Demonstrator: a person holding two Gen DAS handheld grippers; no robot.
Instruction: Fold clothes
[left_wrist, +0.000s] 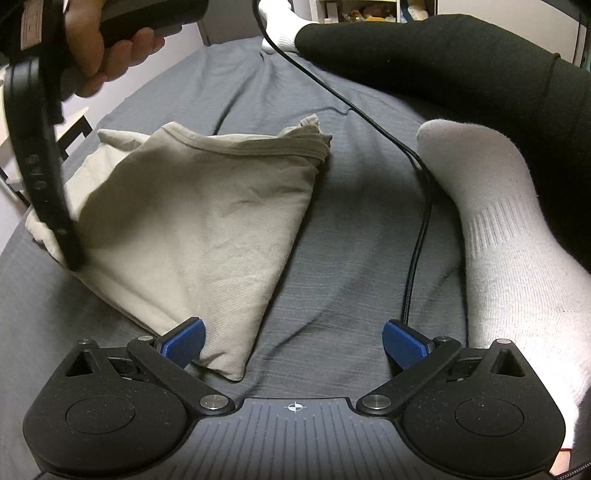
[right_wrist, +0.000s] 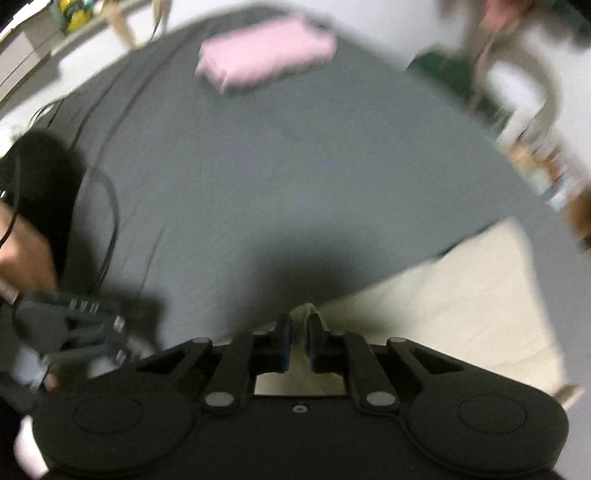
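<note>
Grey sheet covers the bed (left_wrist: 332, 229), filling both views. Across the left-wrist frame's right side lie a person's leg (left_wrist: 443, 62) in black and a white sock (left_wrist: 498, 229). A beige shirt (left_wrist: 192, 221), partly folded, lies left of centre. A black cable (left_wrist: 417, 243) runs beside the sock. The left tool (left_wrist: 293, 343) is spread wide, its left pad touching the shirt's lower corner. In the blurred right-wrist view, the right tool (right_wrist: 298, 341) pinches beige cloth; a pink pile (right_wrist: 266, 61) sits at upper centre.
</note>
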